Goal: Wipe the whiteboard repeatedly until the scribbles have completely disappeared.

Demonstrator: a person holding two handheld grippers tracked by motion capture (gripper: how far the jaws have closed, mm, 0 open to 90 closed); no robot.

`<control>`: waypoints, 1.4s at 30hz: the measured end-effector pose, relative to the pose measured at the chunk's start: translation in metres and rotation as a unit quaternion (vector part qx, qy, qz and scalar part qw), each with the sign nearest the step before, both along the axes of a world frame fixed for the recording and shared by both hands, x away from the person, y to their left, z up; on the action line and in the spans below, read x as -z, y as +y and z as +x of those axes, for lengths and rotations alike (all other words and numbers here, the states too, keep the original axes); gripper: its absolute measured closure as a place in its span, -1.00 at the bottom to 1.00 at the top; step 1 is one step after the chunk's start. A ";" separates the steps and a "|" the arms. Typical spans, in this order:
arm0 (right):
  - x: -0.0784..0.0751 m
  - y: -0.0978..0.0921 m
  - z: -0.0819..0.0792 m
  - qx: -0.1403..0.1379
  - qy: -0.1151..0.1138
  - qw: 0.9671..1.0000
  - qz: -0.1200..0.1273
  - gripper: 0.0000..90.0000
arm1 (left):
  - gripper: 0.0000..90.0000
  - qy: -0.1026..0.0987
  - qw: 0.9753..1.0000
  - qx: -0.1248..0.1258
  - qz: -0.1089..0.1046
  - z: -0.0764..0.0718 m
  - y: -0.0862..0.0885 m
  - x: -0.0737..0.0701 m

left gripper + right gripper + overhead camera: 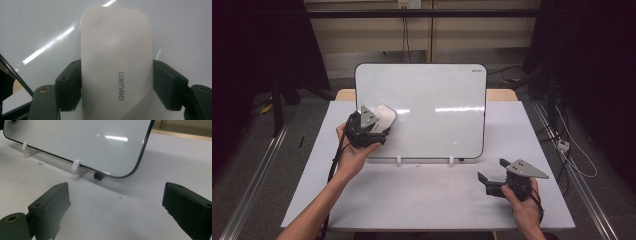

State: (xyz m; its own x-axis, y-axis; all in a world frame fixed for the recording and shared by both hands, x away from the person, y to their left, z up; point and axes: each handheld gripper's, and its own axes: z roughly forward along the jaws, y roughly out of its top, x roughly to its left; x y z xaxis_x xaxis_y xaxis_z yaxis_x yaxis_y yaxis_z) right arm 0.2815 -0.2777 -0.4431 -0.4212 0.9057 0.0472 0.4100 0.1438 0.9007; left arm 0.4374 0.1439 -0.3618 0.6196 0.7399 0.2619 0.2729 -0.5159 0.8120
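- a whiteboard (432, 107) stands tilted back on the white bench (422, 200), propped on two small white clips (399, 160) along its lower edge.
- the left tool (379, 122) is held up against the left part of the board's face, clenched on a white eraser (384, 118).
- in the left gripper view the eraser (116, 65) is a smooth rounded white block with grey "deli" lettering, and the two black jaws press against its long sides, one on each.
- the glossy board surface (37, 30) lies right behind the eraser, with streaks of reflected light across it; whether the eraser touches the board cannot be told.
- the right tool (493, 176) sits low over the bench near the board's lower right corner, well apart from the left one, its jaws spread wide and grasping nothing.
- in the right gripper view bare bench (120, 215) lies between the jaws, with the board's rounded corner (140, 162) and a white clip (75, 166) beyond.
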 end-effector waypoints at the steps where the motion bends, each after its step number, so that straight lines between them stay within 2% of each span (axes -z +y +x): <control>1: 0.000 0.000 0.000 0.000 0.000 1.000 0.000 -0.84 | -0.34 -0.001 1.000 -0.001 -0.002 0.002 0.000 -0.003; 4: 0.000 0.000 0.000 0.000 -0.001 1.000 0.000 -0.84 | -0.34 -0.003 1.000 -0.004 -0.006 0.010 0.001 -0.013; 9: 0.000 -0.001 -0.001 0.001 0.000 1.000 0.001 -0.84 | -0.33 -0.017 1.000 -0.020 -0.014 0.023 0.005 -0.031; 13: 0.000 -0.001 -0.001 0.000 -0.001 1.000 0.001 -0.84 | -0.33 -0.020 0.999 -0.023 -0.016 0.028 0.006 -0.035; 16: 0.000 -0.001 -0.001 0.001 -0.001 1.000 0.001 -0.84 | -0.33 -0.030 0.999 -0.029 -0.021 0.025 0.006 -0.032; 17: 0.000 -0.001 -0.001 0.001 -0.001 1.000 0.000 -0.84 | -0.33 -0.031 0.998 -0.033 -0.031 0.025 0.006 -0.030; 22: 0.000 0.000 -0.001 -0.001 -0.001 1.000 0.000 -0.84 | -0.34 -0.026 0.998 -0.024 -0.042 0.019 0.002 -0.018; 38: 0.000 0.001 -0.001 -0.001 0.000 1.000 -0.001 -0.84 | -0.34 -0.020 0.999 0.027 -0.012 -0.016 -0.009 0.025; 39: 0.000 0.001 -0.001 -0.001 0.000 1.000 -0.001 -0.84 | -0.34 -0.020 0.999 0.032 -0.002 -0.018 -0.010 0.027; 42: 0.000 0.001 -0.001 0.000 0.000 1.000 -0.001 -0.84 | -0.34 -0.017 0.999 0.039 0.007 -0.024 -0.013 0.033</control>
